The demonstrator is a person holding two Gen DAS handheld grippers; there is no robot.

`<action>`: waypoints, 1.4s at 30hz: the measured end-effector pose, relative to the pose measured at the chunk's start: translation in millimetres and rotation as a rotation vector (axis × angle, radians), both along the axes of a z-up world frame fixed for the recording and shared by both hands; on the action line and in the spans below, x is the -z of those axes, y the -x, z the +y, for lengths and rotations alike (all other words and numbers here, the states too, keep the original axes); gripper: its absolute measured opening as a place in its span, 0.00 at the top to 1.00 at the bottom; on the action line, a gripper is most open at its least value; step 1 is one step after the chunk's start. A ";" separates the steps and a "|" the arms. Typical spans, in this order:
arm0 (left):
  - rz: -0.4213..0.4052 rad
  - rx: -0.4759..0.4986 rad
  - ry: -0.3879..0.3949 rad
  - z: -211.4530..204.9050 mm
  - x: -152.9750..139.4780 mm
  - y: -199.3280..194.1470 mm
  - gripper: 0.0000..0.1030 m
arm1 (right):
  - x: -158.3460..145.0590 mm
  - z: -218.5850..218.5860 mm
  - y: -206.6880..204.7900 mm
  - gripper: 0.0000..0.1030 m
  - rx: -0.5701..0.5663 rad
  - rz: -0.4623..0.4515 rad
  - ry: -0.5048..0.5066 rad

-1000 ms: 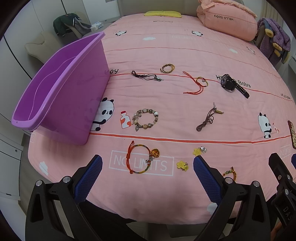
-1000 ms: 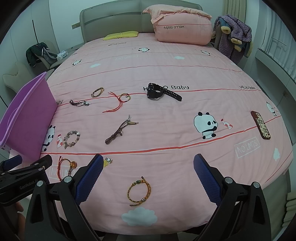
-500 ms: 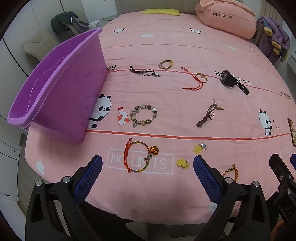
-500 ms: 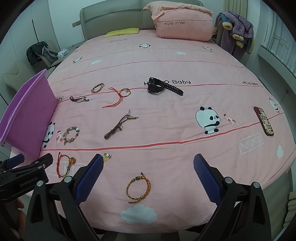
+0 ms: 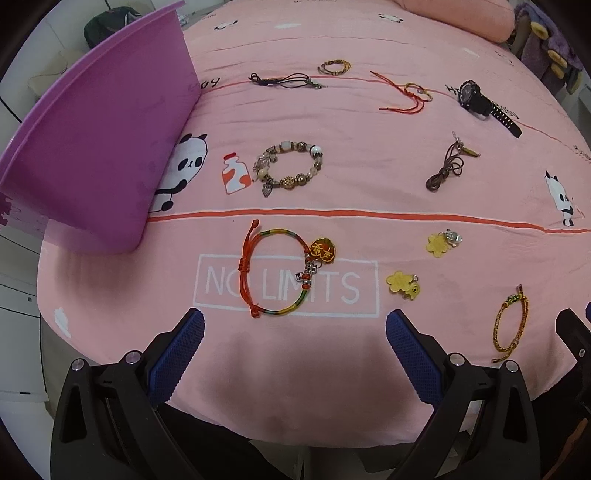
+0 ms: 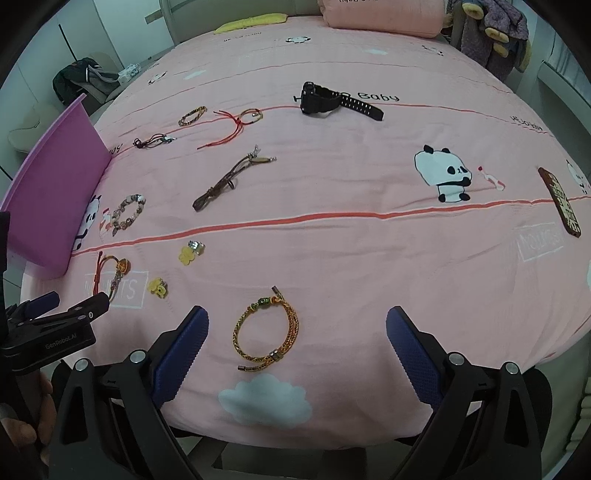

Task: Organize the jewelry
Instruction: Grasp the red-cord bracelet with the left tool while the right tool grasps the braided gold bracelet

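Observation:
Several pieces of jewelry lie spread on a pink bedspread. My left gripper is open and empty, just short of a red and green cord bracelet with a gold charm. A beaded bracelet lies beyond it. A purple tub stands at the left. My right gripper is open and empty, its fingers either side of a yellow braided bracelet. Two yellow flower charms lie to its left.
Farther out lie a brown cord necklace, a red string bracelet, a black cord, a small braided bracelet and a black watch. A brown phone case lies at the right. A pink pillow sits at the head.
Both grippers have moved forward and lower over the bed's near edge, so the nearby bracelets look larger. Both stay open. Nothing on the bed has moved.

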State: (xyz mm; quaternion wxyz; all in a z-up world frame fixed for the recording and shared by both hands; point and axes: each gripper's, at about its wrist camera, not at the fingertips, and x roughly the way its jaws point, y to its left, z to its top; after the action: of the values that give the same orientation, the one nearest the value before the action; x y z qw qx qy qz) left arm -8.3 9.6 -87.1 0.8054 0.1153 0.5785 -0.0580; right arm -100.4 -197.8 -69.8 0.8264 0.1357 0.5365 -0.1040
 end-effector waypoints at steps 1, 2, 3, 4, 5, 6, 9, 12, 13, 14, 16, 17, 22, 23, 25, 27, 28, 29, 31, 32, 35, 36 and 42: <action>-0.002 0.001 0.004 0.8 2.9 -0.5 0.06 | 4.1 -0.5 -0.2 0.10 -0.001 0.007 -0.003; -0.004 0.003 0.010 1.4 5.1 -0.6 0.06 | 8.5 -1.2 -0.2 0.10 -0.003 0.015 -0.007; -0.007 0.007 0.018 1.4 6.9 -0.6 0.06 | 13.3 -2.0 -0.6 0.10 -0.007 0.025 -0.010; -0.009 0.011 0.028 0.7 8.3 -0.6 0.06 | 17.6 -2.6 -0.8 0.10 -0.010 0.034 -0.012; -0.011 0.015 0.036 -0.6 9.3 -0.2 0.06 | 20.5 -2.8 -0.6 0.10 -0.013 0.039 -0.012; -0.015 0.020 0.045 -2.5 10.7 0.5 0.06 | 24.5 -3.2 -0.8 0.10 -0.016 0.044 -0.010; -0.021 0.029 0.058 -8.8 16.4 0.5 0.06 | 34.0 -3.6 -1.7 0.10 -0.026 0.059 -0.004; -0.012 0.019 0.070 -8.0 24.2 -2.3 0.06 | 41.1 -3.9 -2.9 0.10 -0.029 0.070 0.003; -0.007 0.013 0.075 -6.6 26.5 -3.7 0.06 | 42.4 -3.8 -3.4 0.10 -0.032 0.072 0.006; -0.005 0.006 0.078 -4.7 28.3 -5.1 0.06 | 44.1 -3.7 -3.8 0.10 -0.033 0.073 0.012; -0.008 -0.013 0.075 -0.2 30.5 -8.1 0.06 | 46.8 -3.4 -4.7 0.10 -0.034 0.075 0.016; -0.010 -0.024 0.071 2.9 31.5 -9.6 0.06 | 48.0 -3.1 -5.0 0.10 -0.034 0.077 0.018; -0.018 -0.074 0.074 18.7 35.3 -20.1 0.06 | 52.8 -3.4 -6.8 0.10 -0.038 0.083 0.018; -0.020 -0.078 0.072 19.8 36.2 -22.2 0.07 | 53.5 -3.2 -7.2 0.10 -0.039 0.084 0.020; -0.024 -0.083 0.070 21.5 37.7 -25.6 0.07 | 55.0 -2.7 -7.9 0.10 -0.041 0.086 0.020; -0.025 -0.086 0.068 22.0 40.2 -28.4 0.07 | 56.4 -1.5 -8.1 0.10 -0.045 0.089 0.023; -0.023 -0.085 0.064 21.4 42.1 -29.3 0.07 | 57.1 -0.9 -8.1 0.10 -0.047 0.092 0.027; -0.020 -0.083 0.062 21.3 43.9 -29.7 0.07 | 58.0 -0.5 -8.4 0.10 -0.049 0.095 0.032; -0.017 -0.080 0.056 21.1 47.6 -29.7 0.07 | 59.0 0.0 -9.3 0.10 -0.050 0.099 0.034; -0.016 -0.080 0.057 21.5 48.9 -29.5 0.07 | 59.2 -0.2 -9.6 0.10 -0.049 0.100 0.033; -0.014 -0.081 0.063 22.3 50.0 -28.1 0.07 | 58.8 -0.6 -10.1 0.10 -0.049 0.098 0.035; -0.014 -0.079 0.064 21.9 50.1 -27.7 0.07 | 59.1 0.0 -10.5 0.10 -0.050 0.098 0.035; -0.015 -0.080 0.070 22.5 55.0 -27.4 0.06 | 63.1 2.7 -12.1 0.10 -0.062 0.108 0.052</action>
State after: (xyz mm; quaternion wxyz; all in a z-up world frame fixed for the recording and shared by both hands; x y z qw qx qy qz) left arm 19.1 32.1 -142.1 0.8150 0.0643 0.5742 -0.0448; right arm -88.3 -195.1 -133.0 0.8025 0.0914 0.5812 -0.0993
